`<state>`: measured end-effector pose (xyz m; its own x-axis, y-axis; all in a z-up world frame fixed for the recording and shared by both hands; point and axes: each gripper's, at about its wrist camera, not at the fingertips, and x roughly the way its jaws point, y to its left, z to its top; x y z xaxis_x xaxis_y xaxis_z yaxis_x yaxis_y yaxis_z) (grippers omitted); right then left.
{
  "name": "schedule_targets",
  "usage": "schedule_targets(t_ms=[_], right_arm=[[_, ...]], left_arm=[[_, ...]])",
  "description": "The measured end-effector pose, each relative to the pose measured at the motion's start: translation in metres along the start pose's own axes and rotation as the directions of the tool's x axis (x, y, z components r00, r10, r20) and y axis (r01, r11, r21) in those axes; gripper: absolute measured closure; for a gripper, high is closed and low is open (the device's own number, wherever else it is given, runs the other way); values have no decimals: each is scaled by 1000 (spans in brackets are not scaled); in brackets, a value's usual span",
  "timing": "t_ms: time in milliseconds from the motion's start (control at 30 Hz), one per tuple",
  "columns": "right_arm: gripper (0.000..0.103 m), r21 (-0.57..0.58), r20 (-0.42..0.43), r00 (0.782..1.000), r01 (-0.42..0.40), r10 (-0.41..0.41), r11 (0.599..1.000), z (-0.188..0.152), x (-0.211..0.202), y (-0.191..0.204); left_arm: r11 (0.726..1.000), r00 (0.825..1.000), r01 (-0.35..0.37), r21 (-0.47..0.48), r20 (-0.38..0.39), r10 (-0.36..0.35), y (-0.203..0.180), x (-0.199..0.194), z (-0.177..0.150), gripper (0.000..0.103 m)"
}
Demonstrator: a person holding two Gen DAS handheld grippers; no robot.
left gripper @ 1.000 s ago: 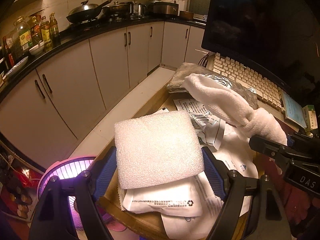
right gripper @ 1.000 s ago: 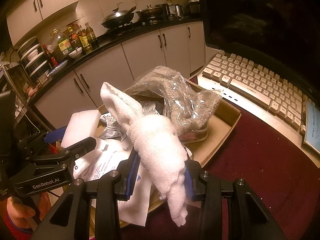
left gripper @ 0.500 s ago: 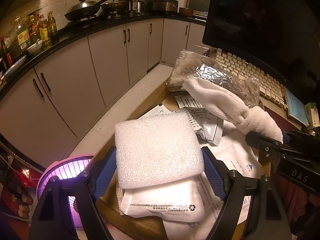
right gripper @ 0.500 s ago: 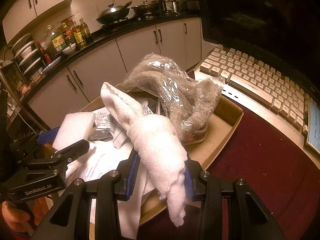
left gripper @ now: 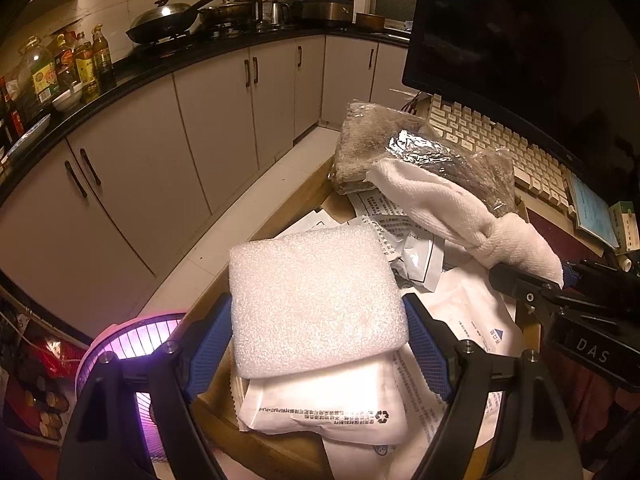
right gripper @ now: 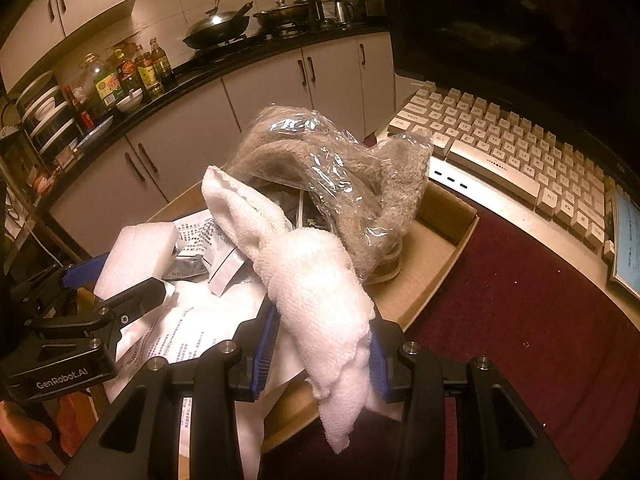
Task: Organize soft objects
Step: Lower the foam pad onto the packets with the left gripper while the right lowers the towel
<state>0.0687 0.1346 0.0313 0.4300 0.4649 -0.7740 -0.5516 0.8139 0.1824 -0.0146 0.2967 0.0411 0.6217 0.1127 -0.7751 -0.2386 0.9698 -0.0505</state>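
Meanwhile left hand-held gripper [left gripper: 318, 340] was clamped on a square white foam pad [left gripper: 316, 300] w/ right hand-held gripper [right gripper: 322, 352] clamped on a rolled white terry towel [right gripper: 316, 280], both held above a shallow brown cardboard tray [right gripper: 444, 216] of printed white mailer bags [left gripper: 476, 312] on the table.

my desk has a dark red top [right gripper: 520, 320]. on it sits a shallow cardboard tray [right gripper: 448, 220], its far corner just beside the pale keyboard [right gripper: 512, 152], which lies under the dark monitor [right gripper: 500, 20]. a small blue-covered booklet [right gripper: 628, 240] lies at the keyboard's right end.
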Motion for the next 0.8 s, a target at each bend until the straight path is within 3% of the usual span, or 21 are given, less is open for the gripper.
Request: schedule_targets(t_ms=[467,800], right_arm=[[57,14,9,1000,-7,7,1000,-2,-3,2],[51,25,20,1000,-11,10,1000,-5,-11,2]], left_arm=[[1000,1000,6,-14,-3,-6,3,-7,-5,20],[1000,1000,-5,-27,-1,5,3,-11,-9,12]])
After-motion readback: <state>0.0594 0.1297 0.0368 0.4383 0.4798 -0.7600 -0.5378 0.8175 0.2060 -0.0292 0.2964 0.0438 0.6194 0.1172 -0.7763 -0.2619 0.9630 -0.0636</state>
